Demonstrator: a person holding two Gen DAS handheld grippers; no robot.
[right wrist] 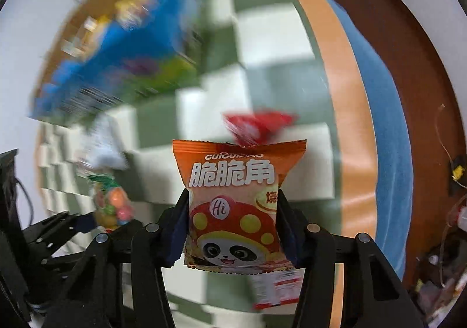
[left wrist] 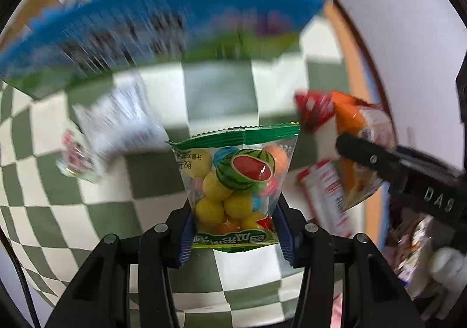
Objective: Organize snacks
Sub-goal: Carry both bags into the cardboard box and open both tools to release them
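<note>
Candy bag point(left wrist: 236, 182) and orange packet point(right wrist: 233, 205) clamped above checkered cloth point(left wrist: 219, 88)

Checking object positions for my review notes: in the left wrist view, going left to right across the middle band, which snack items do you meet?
White packet with red print → watermelon candy bag held in the left gripper → red packet → orange snack bag in the right gripper.
</note>
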